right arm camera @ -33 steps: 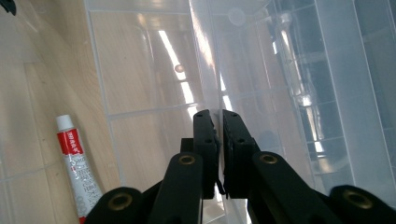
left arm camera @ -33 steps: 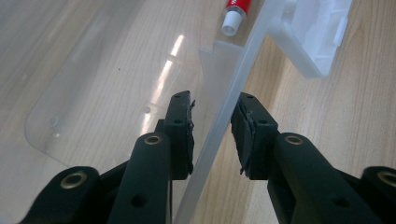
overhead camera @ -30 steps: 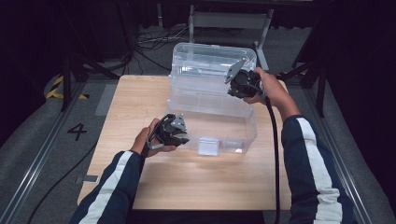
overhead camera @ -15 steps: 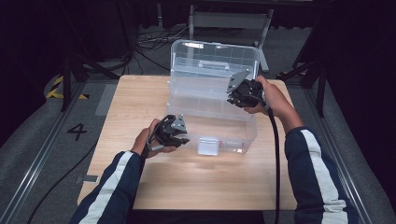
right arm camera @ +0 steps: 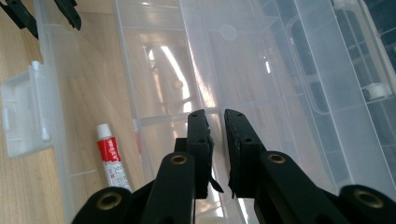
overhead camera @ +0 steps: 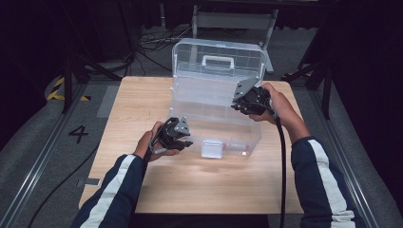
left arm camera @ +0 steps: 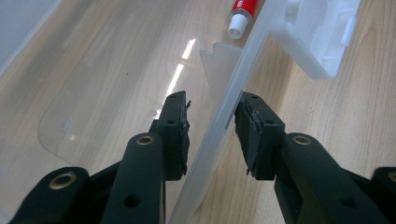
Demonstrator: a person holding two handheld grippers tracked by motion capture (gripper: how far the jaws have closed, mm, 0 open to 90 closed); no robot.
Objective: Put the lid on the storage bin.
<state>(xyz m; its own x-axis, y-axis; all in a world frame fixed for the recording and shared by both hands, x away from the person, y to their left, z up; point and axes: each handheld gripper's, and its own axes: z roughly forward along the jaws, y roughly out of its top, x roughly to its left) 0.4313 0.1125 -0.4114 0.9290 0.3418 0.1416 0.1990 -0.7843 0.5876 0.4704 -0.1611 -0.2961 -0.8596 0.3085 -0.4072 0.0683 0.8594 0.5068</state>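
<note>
**Ana:** High view first. Where's the clear plastic box [overhead camera: 216,102]?

**Ben:** On the wooden table [overhead camera: 142,102], lid raised behind it. The left gripper [overhead camera: 177,137] sits at the box's front left corner; the right gripper [overhead camera: 244,100] is over the box's right side.

**Ana:** Left gripper view?

**Ben:** Its jaws stand apart, straddling the box's front wall [left arm camera: 219,126]; the pads aren't pressing on it. The latch [left arm camera: 322,32] lies just beyond, and a red-and-white tube [left arm camera: 240,16] lies inside the box.

**Ana:** Right gripper view?

**Ben:** Jaws nearly together, a thin gap, nothing between them, above the box's floor. The tube [right arm camera: 111,156] lies just inside the front wall.
</note>
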